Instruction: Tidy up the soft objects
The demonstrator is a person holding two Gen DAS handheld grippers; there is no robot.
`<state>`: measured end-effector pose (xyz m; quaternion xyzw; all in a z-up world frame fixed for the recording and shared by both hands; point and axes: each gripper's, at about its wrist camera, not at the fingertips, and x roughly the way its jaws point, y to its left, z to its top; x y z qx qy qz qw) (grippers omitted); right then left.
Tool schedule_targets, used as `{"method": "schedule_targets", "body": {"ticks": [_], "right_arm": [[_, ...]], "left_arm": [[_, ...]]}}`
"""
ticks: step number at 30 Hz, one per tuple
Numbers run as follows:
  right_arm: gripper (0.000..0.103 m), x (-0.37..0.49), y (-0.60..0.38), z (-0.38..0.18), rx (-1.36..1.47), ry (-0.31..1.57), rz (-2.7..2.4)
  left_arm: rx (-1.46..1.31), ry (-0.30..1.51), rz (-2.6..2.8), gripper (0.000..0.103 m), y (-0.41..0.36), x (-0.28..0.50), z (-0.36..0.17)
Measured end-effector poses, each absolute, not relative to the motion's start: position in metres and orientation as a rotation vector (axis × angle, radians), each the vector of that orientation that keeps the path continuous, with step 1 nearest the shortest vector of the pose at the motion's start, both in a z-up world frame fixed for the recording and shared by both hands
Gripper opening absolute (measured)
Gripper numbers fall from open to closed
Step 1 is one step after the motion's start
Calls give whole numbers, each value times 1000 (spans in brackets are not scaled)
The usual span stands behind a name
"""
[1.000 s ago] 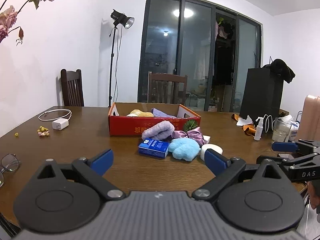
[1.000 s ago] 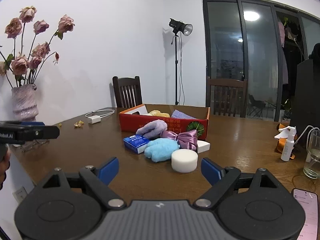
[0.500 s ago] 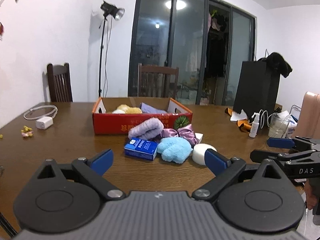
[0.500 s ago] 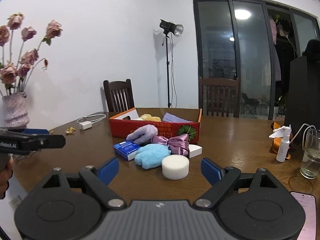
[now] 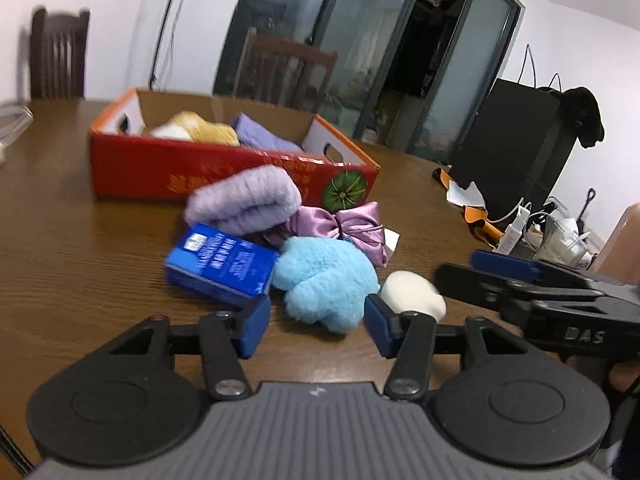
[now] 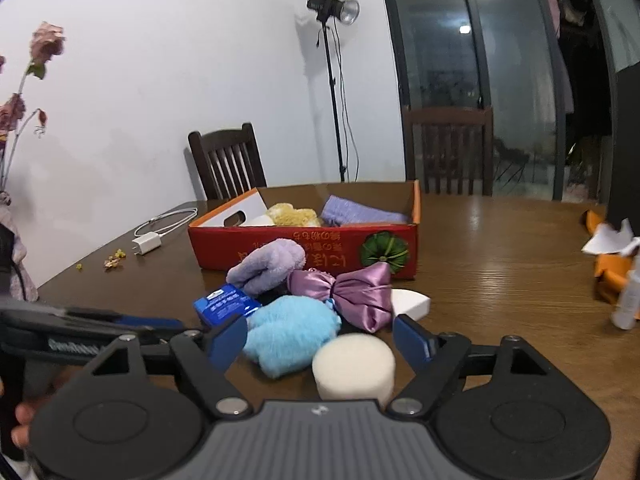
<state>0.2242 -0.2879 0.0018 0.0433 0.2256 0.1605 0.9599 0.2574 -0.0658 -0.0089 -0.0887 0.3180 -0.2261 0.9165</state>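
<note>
A pile lies in front of a red cardboard box: a lilac fluffy roll, a purple satin bow, a blue packet, a light blue fluffy piece and a round white sponge. My left gripper is closing, with the blue fluffy piece just ahead between its fingers, untouched. My right gripper is also closing. The white sponge sits between its fingers with gaps on both sides.
The box holds a yellow fluffy item and a lilac cloth. A white wedge sponge lies beside the bow. A charger and cable lie at the left, a spray bottle, cables and a glass at the right. Chairs stand behind the table.
Both grippers have come forward to the pile, so the objects look much larger. Both pairs of jaws have narrowed, the left more. The left view has tilted down.
</note>
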Motion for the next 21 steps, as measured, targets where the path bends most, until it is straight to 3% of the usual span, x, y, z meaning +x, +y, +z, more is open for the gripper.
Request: {"method": "schedule_targets", "body": {"ticks": [2, 3, 6, 11, 14, 17, 21], "right_arm": [[68, 246, -283, -3, 106, 490, 346], [65, 258, -281, -6, 118, 509, 361], [56, 284, -276, -14, 152, 552, 389], [55, 313, -277, -29, 190, 622, 396], [48, 324, -275, -34, 214, 667, 427], [44, 330, -272, -38, 234, 694, 445], [42, 321, -270, -30, 264, 684, 464]], "left_arm": [[-197, 680, -485, 53, -70, 273, -16], [-204, 694, -486, 45, -71, 280, -19], [-219, 731, -470, 42, -71, 297, -28], [-342, 786, -539, 45, -59, 313, -39], [-369, 790, -556, 44, -58, 314, -41], [-378, 783, -568, 29, -60, 311, -39], [-362, 743, -557, 29, -55, 289, -24]]}}
